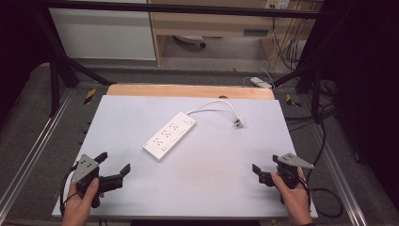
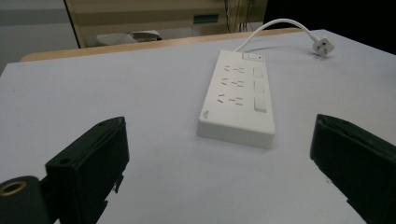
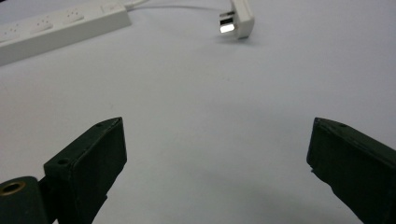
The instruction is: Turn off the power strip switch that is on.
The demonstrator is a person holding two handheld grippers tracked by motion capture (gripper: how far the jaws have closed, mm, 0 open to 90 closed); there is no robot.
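Note:
A white power strip [image 1: 169, 135] lies slantwise on the white table top [image 1: 221, 179], a little left of the middle. Its white cable [image 1: 214, 103] curves right to a plug [image 1: 238, 122] lying flat. My left gripper [image 1: 114, 162] rests near the front left corner, open and holding nothing, and points at the strip's near end [image 2: 236, 133] a short way off. At the front right my right gripper [image 1: 266, 164] is open and holds nothing. In the right gripper view the plug [image 3: 238, 21] lies well ahead, with bare table between.
A wooden strip [image 1: 188, 91] borders the table's far edge. Black frame bars [image 1: 61, 70] stand at the back corners. Loose cables [image 1: 324, 197] trail off the right side, and a white adapter [image 1: 260, 82] lies on the floor behind.

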